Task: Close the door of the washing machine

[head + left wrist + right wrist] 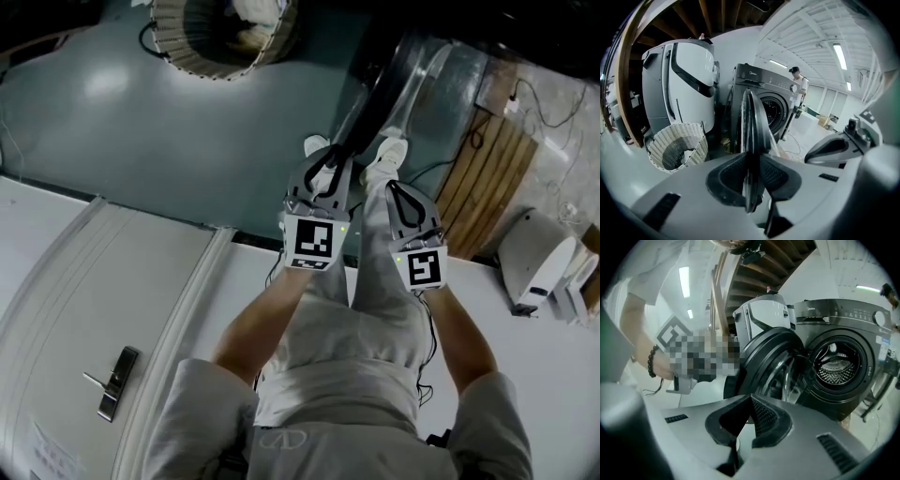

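Observation:
A dark front-loading washing machine stands with its round door swung wide open, the drum showing behind it. In the left gripper view the door is edge-on and runs straight between the jaws. My left gripper is shut on the door's rim, both pads against it. To the door's right, my right gripper is shut with nothing between its pads, a little short of the door. From the head view both grippers, left and right, sit side by side below the door's dark edge.
A wicker laundry basket stands left of the machine, beside a tall white appliance. A person stands beyond the washer. Wooden boards and a white device lie to the right. A white panel with a lever handle is at lower left.

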Demonstrator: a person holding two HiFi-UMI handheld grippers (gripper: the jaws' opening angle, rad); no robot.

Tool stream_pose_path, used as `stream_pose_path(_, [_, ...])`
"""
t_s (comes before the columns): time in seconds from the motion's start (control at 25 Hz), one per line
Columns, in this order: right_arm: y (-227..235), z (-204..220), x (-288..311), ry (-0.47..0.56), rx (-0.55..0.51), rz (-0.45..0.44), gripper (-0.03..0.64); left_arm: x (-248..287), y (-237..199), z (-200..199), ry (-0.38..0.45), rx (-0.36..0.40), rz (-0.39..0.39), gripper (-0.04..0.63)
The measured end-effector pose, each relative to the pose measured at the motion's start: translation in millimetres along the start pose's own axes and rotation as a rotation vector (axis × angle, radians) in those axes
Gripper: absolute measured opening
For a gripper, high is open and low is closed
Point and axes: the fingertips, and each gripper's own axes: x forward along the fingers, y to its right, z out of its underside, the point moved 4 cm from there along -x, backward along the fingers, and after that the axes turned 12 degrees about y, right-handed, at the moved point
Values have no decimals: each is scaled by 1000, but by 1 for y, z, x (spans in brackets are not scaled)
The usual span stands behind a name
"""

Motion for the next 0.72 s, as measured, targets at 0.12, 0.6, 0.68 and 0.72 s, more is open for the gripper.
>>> stream_pose_path(0.12, [5,12,-18,-27,-30,-6,11,5,18,-1,-25,-30,-12,77])
stream_pose_path(0.6, [-3,46,-39,-93,-6,-26,57,26,66,0,-100,-109,28,95])
stream_pose_path(0.68, [1,50,-41,-90,9,-3,57,30,72,0,-111,-126,36,98])
stream_pose_path(0.72, [3,52,-41,-90,15,6,57,32,74,-1,-118,-134,39,101])
